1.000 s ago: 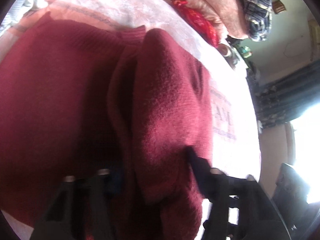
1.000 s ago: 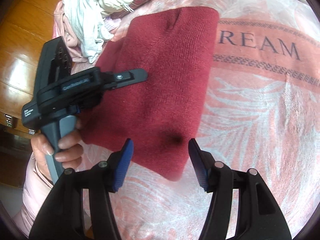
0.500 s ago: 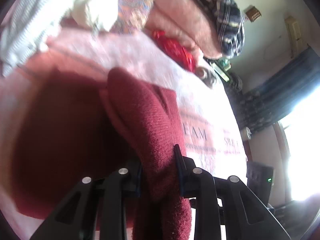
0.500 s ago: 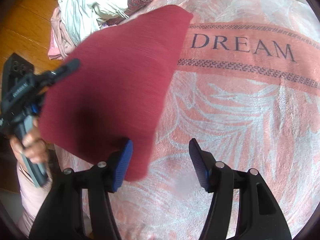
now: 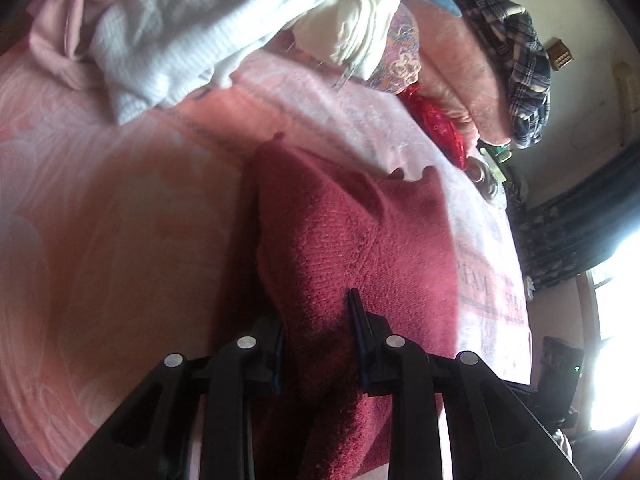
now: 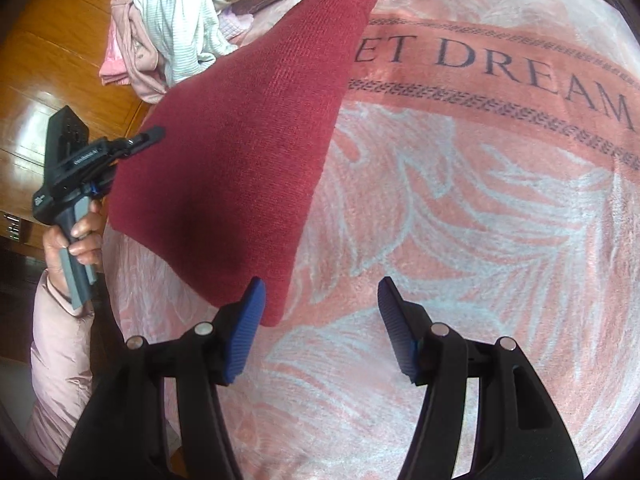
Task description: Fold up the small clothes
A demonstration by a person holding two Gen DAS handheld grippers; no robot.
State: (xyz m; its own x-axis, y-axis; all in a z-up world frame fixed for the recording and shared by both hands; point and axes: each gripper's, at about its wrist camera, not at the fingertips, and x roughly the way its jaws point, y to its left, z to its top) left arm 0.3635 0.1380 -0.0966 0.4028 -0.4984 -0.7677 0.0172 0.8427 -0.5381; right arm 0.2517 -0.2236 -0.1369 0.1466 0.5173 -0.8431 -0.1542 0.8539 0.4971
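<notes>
Maroon knitwear, a small sweater [image 6: 256, 152], hangs lifted above the pink blanket [image 6: 460, 240] of the bed, with only its far corner near the blanket's lettered band. The left tongs [image 5: 318, 320] are clamped on a bunched fold of it; the left wrist view shows the knit squeezed between both pads. The right wrist view shows the whole cloth as a slanted sheet, and the person's hand [image 6: 76, 240] around the left handle at the bed's left edge. The right tongs [image 6: 320, 320] stand partly open with nothing between them, the left pad just in front of the sweater's lowest corner. A heap of white and pink clothes [image 6: 176, 28] lies at the bed's far left corner, beside a wooden floor [image 6: 48, 60].
</notes>
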